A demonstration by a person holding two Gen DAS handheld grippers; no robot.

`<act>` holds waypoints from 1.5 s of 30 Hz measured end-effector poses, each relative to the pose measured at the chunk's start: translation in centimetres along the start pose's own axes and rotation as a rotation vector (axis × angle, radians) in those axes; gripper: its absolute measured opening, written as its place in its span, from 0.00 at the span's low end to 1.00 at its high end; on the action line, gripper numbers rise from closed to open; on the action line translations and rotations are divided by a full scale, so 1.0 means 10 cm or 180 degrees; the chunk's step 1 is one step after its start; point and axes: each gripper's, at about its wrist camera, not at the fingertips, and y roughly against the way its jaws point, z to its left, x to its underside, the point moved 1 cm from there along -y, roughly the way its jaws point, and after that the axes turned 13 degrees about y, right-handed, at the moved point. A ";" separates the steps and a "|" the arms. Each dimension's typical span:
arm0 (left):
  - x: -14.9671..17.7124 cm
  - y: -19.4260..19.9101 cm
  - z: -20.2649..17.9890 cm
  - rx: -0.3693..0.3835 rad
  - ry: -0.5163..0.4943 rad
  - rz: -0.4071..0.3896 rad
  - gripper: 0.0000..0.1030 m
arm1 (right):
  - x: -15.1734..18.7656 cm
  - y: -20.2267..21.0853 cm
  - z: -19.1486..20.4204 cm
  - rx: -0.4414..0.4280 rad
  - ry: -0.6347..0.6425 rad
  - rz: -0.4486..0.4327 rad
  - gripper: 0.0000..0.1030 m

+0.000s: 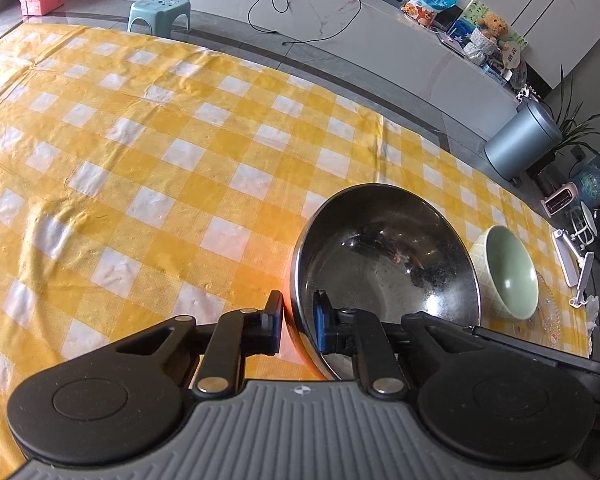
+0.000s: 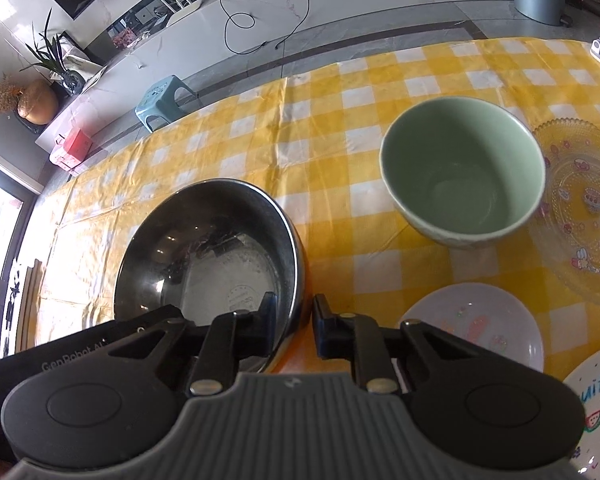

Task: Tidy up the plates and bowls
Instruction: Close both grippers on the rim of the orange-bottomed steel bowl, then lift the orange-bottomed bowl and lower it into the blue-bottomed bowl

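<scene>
Left hand-held gripper [image 1: 298,326]: pinches the steel bowl's [image 1: 384,264] left rim.
Right hand-held gripper [image 2: 294,326]: pinches its right rim.
Steel bowl: between both, on the tabletop [image 1: 140,168].
Green bowl [image 2: 462,176]: right of it, nearer the right hand.

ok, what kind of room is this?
Likely a home living or dining room: a table under a yellow checked tablecloth, a plastic stool on tiled floor, and a teddy bear on a low cabinet.
</scene>
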 end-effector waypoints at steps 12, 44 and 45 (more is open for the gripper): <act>0.42 0.78 -0.01 0.0031 -0.0048 -0.0133 0.17 | 0.41 0.74 0.16 -0.0094 -0.0052 -0.0131 0.14; 1.98 2.12 0.22 0.0395 -0.0135 -0.0424 0.16 | 2.20 2.44 0.22 -0.0167 -0.0411 -0.0680 0.12; 1.99 2.12 0.22 0.0389 -0.0139 -0.0419 0.16 | 2.22 2.44 0.22 -0.0171 -0.0419 -0.0680 0.11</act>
